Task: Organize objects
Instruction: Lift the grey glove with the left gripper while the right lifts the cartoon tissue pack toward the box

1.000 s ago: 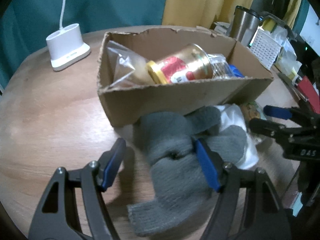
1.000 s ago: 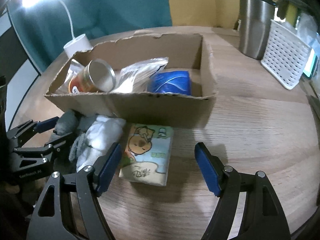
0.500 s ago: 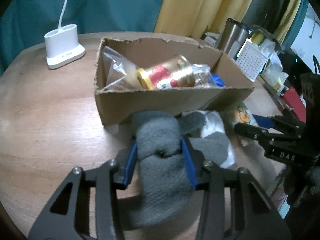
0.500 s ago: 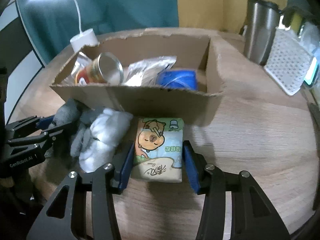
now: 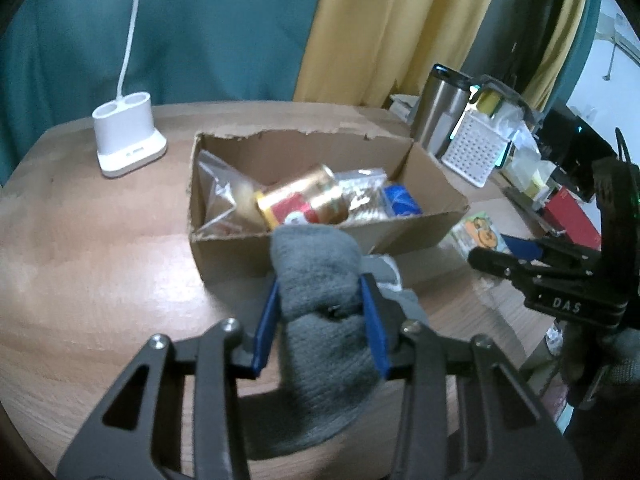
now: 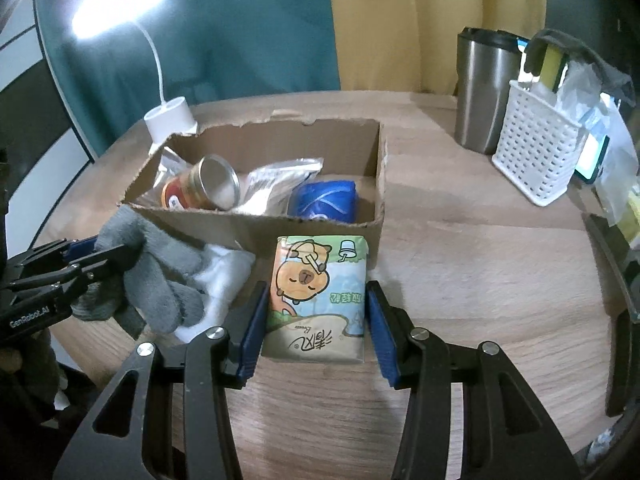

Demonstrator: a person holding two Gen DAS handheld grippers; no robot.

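My left gripper (image 5: 322, 314) is shut on a grey knitted glove (image 5: 320, 300) and holds it up just in front of the cardboard box (image 5: 240, 248). The glove (image 6: 160, 272) also hangs from that gripper in the right wrist view. My right gripper (image 6: 316, 316) is shut on a tissue pack with a capybara picture (image 6: 316, 292), lifted in front of the box's near wall (image 6: 256, 228). The box holds a gold and red can (image 5: 304, 200), clear snack bags (image 6: 276, 176) and a blue packet (image 6: 324, 200). A white cloth (image 6: 224, 276) lies below the glove.
A white lamp base (image 5: 126, 140) with a cord stands at the back left of the round wooden table (image 5: 100, 240). A steel tumbler (image 6: 486, 92) and a white perforated basket (image 6: 536, 148) with clutter stand at the back right.
Both grippers closed, the left on the glove and the right on the tissue pack. Both objects have since been lifted off the table toward the box.
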